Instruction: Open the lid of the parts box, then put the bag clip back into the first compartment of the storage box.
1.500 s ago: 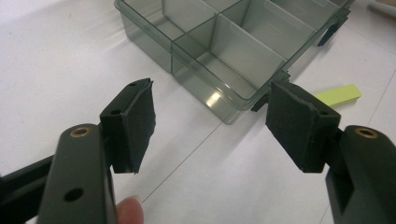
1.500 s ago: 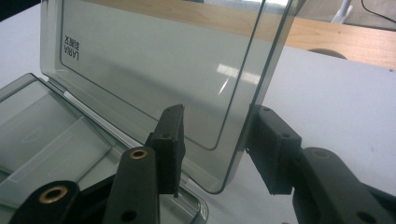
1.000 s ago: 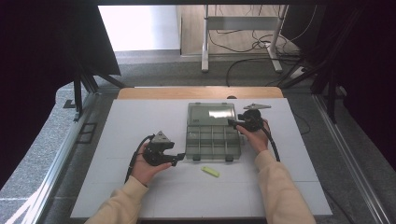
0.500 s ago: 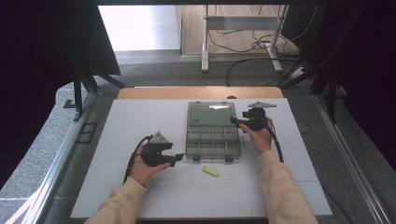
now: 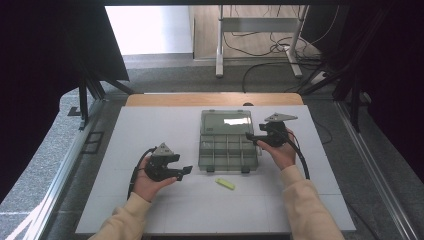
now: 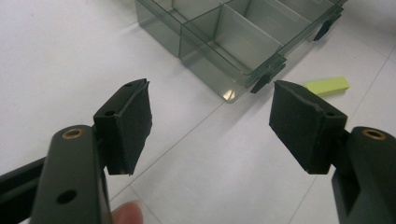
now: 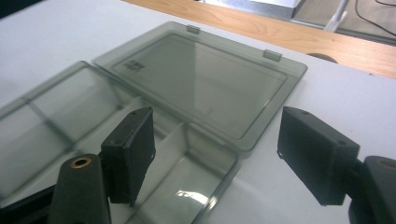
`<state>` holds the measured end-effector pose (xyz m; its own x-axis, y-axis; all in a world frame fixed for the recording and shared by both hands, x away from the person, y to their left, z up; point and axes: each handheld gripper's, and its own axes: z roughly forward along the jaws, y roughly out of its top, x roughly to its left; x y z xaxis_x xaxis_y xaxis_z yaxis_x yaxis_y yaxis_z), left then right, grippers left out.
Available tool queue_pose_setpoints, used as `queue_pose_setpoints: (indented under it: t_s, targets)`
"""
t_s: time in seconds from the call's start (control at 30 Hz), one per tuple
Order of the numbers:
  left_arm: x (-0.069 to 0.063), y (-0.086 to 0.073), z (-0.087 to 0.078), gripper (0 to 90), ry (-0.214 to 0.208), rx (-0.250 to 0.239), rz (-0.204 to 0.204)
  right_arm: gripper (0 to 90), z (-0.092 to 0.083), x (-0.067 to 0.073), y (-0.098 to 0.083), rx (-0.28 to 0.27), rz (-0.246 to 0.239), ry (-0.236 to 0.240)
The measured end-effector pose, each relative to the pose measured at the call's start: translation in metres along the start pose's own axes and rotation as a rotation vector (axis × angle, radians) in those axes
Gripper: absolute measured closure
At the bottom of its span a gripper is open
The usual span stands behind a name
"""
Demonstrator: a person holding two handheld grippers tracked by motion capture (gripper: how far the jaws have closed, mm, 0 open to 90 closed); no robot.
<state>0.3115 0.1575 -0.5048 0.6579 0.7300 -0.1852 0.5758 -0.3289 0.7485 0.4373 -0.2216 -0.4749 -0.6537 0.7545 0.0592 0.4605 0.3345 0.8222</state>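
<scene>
A smoky clear compartment box (image 5: 227, 152) lies open mid-table, its lid (image 5: 226, 121) flat on the far side. In the right gripper view the lid (image 7: 205, 79) and the empty compartments (image 7: 70, 121) sit just ahead. My right gripper (image 5: 251, 138) hovers at the box's right edge; its jaws have just been opening and stand open (image 7: 215, 144) with nothing between them. My left gripper (image 5: 187, 171) is open left of the box, pointing at its near corner (image 6: 233, 42), with empty jaws (image 6: 210, 116). A small yellow-green bar (image 5: 225, 183) lies in front of the box (image 6: 327, 85).
The white tabletop (image 5: 150, 125) has a wooden strip (image 5: 210, 99) along its far edge. Beyond it stand a metal table frame (image 5: 220, 45) and floor cables. Black cables trail from both grippers toward the person's sleeves.
My right gripper has drifted slightly to the right, away from the lid's edge, and its jaws stand wider. The left hand, the box and the yellow-green bar have stayed put.
</scene>
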Motion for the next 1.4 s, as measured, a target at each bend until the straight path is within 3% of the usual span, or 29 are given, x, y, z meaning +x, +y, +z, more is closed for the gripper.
queue_pose_setpoints:
  t_s: [0.47,0.87,1.4]
  targets:
    - [0.005,-0.018,-0.019,26.7,0.024,-0.026,-0.048,26.9,-0.048,0.023,-0.015,-0.006,-0.036,0.039]
    - [0.006,-0.021,-0.017,25.5,0.027,-0.015,-0.052,27.5,-0.063,0.043,-0.031,0.012,-0.075,0.061]
    - [0.007,-0.021,-0.018,25.1,0.033,-0.021,-0.054,28.7,-0.070,0.063,-0.033,0.040,-0.122,0.084]
